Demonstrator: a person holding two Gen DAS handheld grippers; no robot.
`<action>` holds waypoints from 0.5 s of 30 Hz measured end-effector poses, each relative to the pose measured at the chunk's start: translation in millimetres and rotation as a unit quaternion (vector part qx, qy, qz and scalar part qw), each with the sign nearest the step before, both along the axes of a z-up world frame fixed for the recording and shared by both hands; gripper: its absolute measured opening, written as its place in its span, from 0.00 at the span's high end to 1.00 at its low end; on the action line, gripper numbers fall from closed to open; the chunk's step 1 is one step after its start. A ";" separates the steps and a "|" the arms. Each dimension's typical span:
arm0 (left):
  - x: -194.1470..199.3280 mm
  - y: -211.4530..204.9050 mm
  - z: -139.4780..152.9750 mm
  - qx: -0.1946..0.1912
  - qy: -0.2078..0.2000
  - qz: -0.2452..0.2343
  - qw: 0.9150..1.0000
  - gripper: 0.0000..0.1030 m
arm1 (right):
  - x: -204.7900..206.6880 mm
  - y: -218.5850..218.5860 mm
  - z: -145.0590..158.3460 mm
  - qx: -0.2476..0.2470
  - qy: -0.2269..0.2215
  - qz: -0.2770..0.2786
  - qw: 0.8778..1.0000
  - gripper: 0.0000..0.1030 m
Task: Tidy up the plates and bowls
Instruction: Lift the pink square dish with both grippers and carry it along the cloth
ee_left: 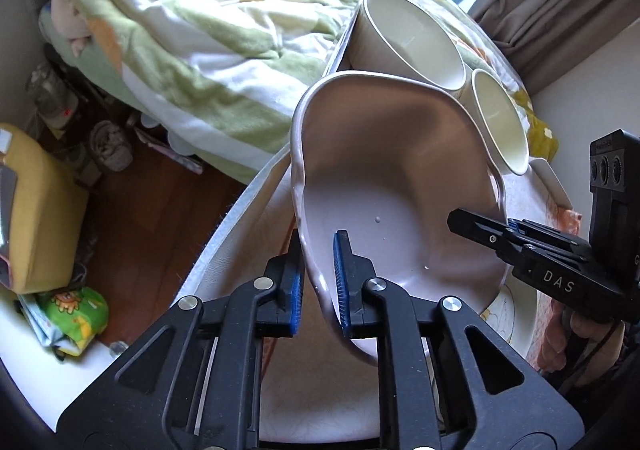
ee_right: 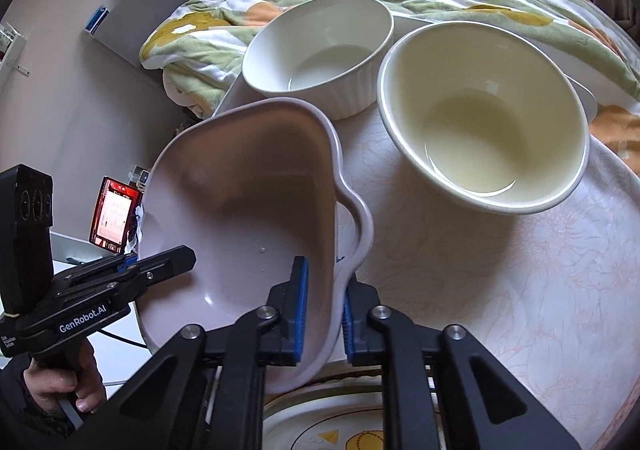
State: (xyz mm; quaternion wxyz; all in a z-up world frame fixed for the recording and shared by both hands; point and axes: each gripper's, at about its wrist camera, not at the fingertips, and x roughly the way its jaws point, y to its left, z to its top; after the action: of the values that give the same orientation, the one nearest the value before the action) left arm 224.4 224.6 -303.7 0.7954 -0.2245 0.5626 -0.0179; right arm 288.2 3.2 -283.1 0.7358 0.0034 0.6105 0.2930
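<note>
Behind on the table (ee_right: 500, 290) stand 2 cream bowls, a ribbed one (ee_right: 320, 49) and a wider one (ee_right: 484, 117), while the tilted mauve dish (ee_right: 240, 209) hangs above a patterned plate (ee_right: 340, 430), its opposite rims clamped by the left gripper (ee_left: 318, 286) and right gripper (ee_right: 324, 310).

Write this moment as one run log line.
pink dish lifted, tilted | left gripper and right gripper clamp opposite rims | two cream bowls behind, on table
</note>
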 end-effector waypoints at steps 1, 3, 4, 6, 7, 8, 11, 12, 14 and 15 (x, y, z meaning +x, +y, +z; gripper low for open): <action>0.2 1.4 0.9 0.001 -0.001 -0.001 1.000 0.88 | -1.0 -0.8 1.7 0.002 -0.002 -0.002 1.000 0.88; -2.0 0.2 6.7 0.008 -0.008 -0.004 1.000 0.88 | -2.9 -1.0 5.5 0.005 -0.007 -0.005 1.000 0.88; -4.0 -1.3 11.3 0.011 -0.013 -0.006 1.000 0.88 | -4.2 -1.8 8.2 0.008 -0.010 -0.007 1.000 0.88; -6.8 -2.8 20.2 0.020 -0.021 -0.010 1.000 0.88 | -6.8 -2.7 13.3 0.015 -0.017 -0.011 1.000 0.89; -8.6 -3.9 25.0 0.022 -0.025 -0.011 0.999 0.88 | -8.2 -3.7 16.2 0.019 -0.020 -0.014 1.000 0.89; -10.6 -5.7 32.2 0.026 -0.032 -0.012 0.999 0.88 | -10.2 -5.5 19.6 0.025 -0.024 -0.016 0.999 0.89; -16.3 -14.9 52.4 0.034 -0.047 -0.018 0.998 0.88 | -18.8 -16.3 33.7 0.043 -0.038 -0.027 0.998 0.89; -18.1 -18.6 58.0 0.038 -0.053 -0.021 0.998 0.88 | -22.2 -21.7 38.6 0.050 -0.043 -0.031 0.997 0.89; -24.9 -32.8 74.4 0.050 -0.067 -0.030 0.996 0.88 | -28.9 -34.0 50.2 0.063 -0.052 -0.039 0.996 0.89; -28.9 -41.3 82.8 0.054 -0.075 -0.032 0.995 0.88 | -33.5 -42.1 57.7 0.068 -0.058 -0.042 0.995 0.89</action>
State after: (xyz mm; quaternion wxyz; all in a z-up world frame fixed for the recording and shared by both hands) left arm 195.6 183.3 -220.9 0.8452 -0.1609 0.5088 -0.0299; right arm 254.7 -38.9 -225.4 0.7801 0.0622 0.5444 0.3021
